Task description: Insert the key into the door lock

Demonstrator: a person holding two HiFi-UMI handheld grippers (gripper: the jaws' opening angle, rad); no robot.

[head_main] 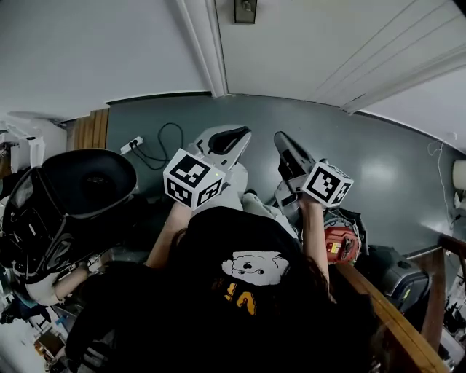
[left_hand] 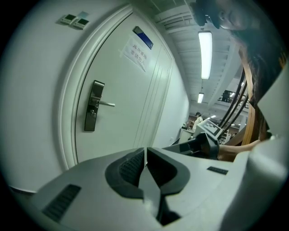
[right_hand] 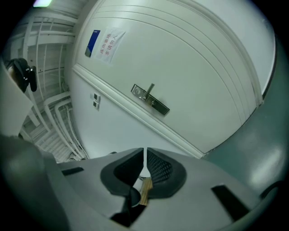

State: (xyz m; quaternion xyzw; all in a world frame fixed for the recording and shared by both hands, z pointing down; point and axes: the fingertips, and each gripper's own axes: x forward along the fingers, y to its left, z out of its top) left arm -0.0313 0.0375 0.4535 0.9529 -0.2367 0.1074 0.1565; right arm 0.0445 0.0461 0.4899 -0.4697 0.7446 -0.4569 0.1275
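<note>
A white door (head_main: 328,44) stands shut ahead, with a metal lock plate (head_main: 245,10) at the head view's top edge. In the left gripper view the lock plate and lever handle (left_hand: 93,111) sit up and to the left of my left gripper (left_hand: 145,151), which is shut with nothing between its jaws. My right gripper (right_hand: 144,153) is shut on a brass-coloured key (right_hand: 145,189), seen deep between its pads. The lock plate (right_hand: 150,99) is well ahead of it. Both grippers (head_main: 244,132) (head_main: 279,137) are held low over the grey floor, short of the door.
A black bag (head_main: 80,189) lies at the left. A power strip with its cable (head_main: 132,146) lies on the floor near the door frame (head_main: 207,51). A red device (head_main: 341,244) and a wooden rail (head_main: 393,320) are at the right. A paper notice (left_hand: 137,52) hangs on the door.
</note>
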